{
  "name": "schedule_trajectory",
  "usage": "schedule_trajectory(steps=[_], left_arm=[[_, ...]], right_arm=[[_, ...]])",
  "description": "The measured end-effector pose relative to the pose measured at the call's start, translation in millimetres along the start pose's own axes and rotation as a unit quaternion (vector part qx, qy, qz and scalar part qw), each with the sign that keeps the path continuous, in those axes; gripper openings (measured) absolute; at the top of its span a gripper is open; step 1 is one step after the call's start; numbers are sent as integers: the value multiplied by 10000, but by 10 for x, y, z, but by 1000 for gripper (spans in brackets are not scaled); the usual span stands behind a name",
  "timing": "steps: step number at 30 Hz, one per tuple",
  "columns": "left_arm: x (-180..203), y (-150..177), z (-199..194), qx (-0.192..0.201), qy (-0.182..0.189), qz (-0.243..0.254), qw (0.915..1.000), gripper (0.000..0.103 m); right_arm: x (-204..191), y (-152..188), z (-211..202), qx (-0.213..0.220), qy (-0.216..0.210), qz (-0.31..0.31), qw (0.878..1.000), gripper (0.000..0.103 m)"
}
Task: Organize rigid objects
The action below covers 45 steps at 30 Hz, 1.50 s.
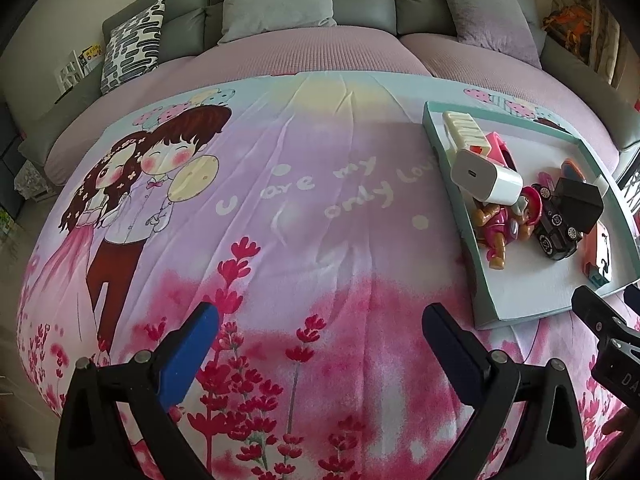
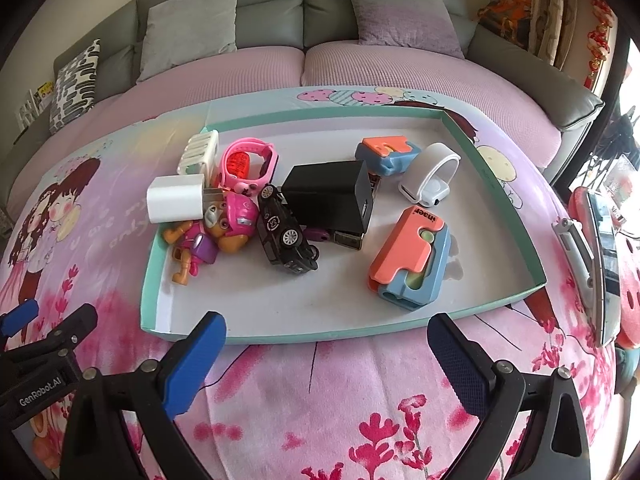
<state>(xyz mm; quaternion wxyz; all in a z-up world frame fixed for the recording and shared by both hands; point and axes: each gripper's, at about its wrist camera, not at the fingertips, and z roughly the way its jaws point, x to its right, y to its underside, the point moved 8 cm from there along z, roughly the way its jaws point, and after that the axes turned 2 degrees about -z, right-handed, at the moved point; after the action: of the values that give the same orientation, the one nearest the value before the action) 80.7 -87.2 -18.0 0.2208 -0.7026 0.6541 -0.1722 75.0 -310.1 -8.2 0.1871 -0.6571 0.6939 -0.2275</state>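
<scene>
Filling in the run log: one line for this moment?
left gripper: open, empty | right gripper: open, empty | toys, chargers in tray

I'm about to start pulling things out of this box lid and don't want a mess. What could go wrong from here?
1. The white charger, toy dog figure, pink watch and black toy car lie piled and touching; grabbing one may drag or tip its neighbours.
2. The box lid rests on a soft printed sheet and looks light, so a push might slide it.
3. Both the left gripper and right gripper hover close together, so they could collide.
</scene>
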Motion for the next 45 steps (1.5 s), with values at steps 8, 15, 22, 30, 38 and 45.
schedule_trajectory(steps=[8,15,22,30,38,45], left_arm=[[2,-18,-9,34,112,6,9999,101],[43,-31,-21,69,159,57,9998,101],[49,-40,-31,105,172,73,9998,101],[40,-40,-13,79,164,43,9998,101],[17,-45,-4,68,179,-29,9998,101],[12,-40,4,34,270,-79,9996,101]], right_arm=[[5,-3,8,-7,1,-11,10000,102],[-11,-1,21,-18,9,-37,10000,102],[-26,3,37,-36,3,-63,10000,102],[-29,6,43,-42,9,-65,10000,102],[-37,18,54,-56,14,-72,10000,102],[-31,40,60,-81,28,-51,9999,102]])
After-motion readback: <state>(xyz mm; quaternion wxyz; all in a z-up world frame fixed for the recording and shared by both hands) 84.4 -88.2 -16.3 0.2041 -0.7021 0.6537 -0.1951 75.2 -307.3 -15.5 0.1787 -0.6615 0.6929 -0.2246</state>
